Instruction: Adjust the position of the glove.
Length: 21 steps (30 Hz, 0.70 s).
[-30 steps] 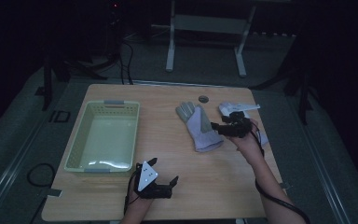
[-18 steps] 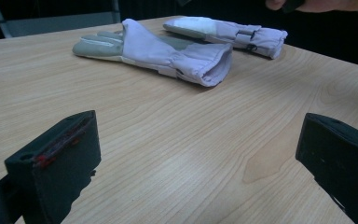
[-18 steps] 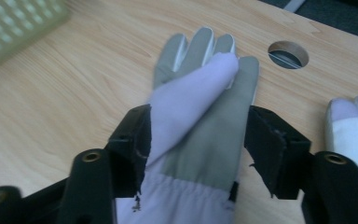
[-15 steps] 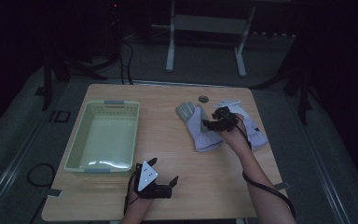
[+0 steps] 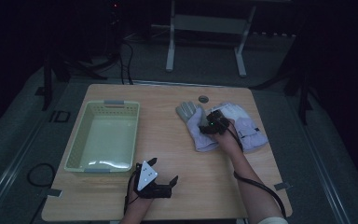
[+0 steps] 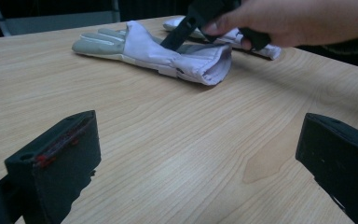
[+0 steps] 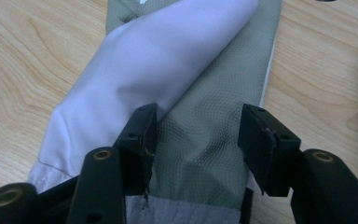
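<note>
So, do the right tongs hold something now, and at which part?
Not yet gripped. The right tongs straddle the glove near its cuff; the jaws have just been closing around the fabric but do not clearly pinch it.

A darkened recording lab or studio is suggested: a lone wooden table [image 5: 168,196] is set on grey carpet [image 5: 23,154], cables [image 5: 126,51] are trailed across the floor beyond its far edge, and a metal stand [image 5: 205,23] is placed behind in blackness.

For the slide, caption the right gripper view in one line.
Right gripper down on a white and grey glove on the wooden table, jaws closing astride a fold of its grey fabric.
</note>
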### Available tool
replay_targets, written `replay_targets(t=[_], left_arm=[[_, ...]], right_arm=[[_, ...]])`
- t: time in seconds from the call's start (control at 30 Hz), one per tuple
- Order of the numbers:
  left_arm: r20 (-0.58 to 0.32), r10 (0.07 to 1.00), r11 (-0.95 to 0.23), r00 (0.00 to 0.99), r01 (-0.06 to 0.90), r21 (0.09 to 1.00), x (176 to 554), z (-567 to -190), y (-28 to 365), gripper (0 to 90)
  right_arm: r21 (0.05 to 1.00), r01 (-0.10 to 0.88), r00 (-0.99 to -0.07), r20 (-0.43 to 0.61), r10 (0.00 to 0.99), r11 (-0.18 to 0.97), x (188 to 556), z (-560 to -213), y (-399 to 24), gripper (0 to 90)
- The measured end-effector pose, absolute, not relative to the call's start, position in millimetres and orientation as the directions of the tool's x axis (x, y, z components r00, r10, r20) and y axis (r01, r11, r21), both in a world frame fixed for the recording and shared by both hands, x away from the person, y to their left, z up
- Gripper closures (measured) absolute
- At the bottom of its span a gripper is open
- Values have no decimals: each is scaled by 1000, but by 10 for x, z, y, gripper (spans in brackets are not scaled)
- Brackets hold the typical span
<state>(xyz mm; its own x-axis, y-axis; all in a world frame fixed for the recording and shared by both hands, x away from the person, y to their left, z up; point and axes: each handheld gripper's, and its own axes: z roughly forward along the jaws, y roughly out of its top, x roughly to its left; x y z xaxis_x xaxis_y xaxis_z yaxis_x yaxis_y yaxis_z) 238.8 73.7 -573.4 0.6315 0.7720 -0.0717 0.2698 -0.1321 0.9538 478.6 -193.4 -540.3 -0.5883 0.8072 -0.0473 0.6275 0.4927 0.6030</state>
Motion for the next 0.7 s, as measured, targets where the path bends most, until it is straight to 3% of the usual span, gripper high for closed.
replay_targets(t=[0.23,0.37,0.47,0.7], left_arm=[[-69,773,-134,631,268,954,2386,-5734,735,1],[-77,770,-128,633,272,954,2387,-5734,742,1],[-83,770,-121,632,273,954,2390,-5735,748,1],[-80,772,-125,631,272,954,2385,-5734,747,1]], right_arm=[[612,620,-598,-37,801,491,4771,-5425,-1941,578],[600,616,-608,-51,792,511,4751,-5407,-1899,756],[594,638,-583,-43,811,490,4744,-5379,-1874,829],[642,679,-509,63,859,356,4627,-5168,-1911,862]])
